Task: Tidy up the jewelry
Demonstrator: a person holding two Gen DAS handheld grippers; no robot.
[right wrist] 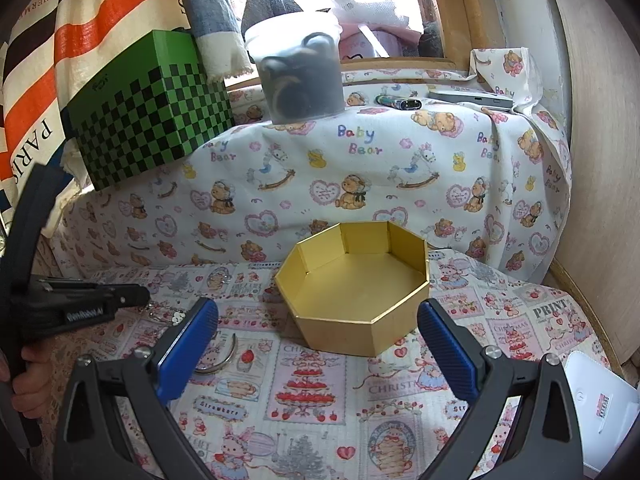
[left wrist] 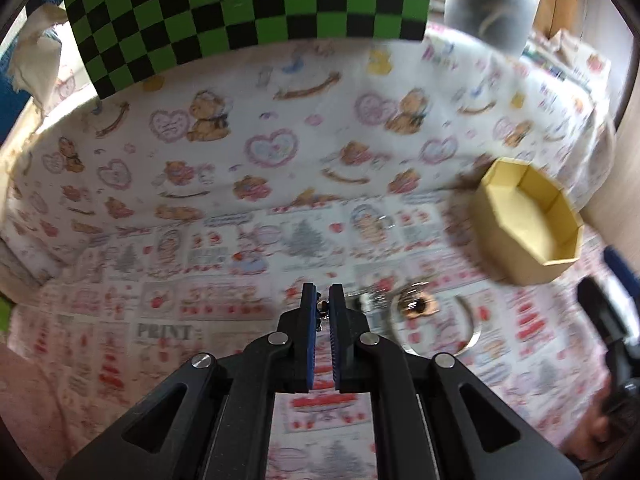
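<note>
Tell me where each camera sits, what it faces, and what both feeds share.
Left wrist: rides the left tongs, angled down at the printed cloth; tongs shut on a small jewelry piece.
Right wrist: rides the open right tongs, facing the empty gold box; a hand shows left.
Shared: the gold box, checkered box, silver bangle.

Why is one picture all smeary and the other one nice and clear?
Left wrist view: motion blur smears the printed cloth and the gold hexagonal cardboard box, while the left hand-held gripper looks sharp. Right wrist view: crisp throughout, with bright window glare washing out the top, and fisheye bending the edges.
</note>
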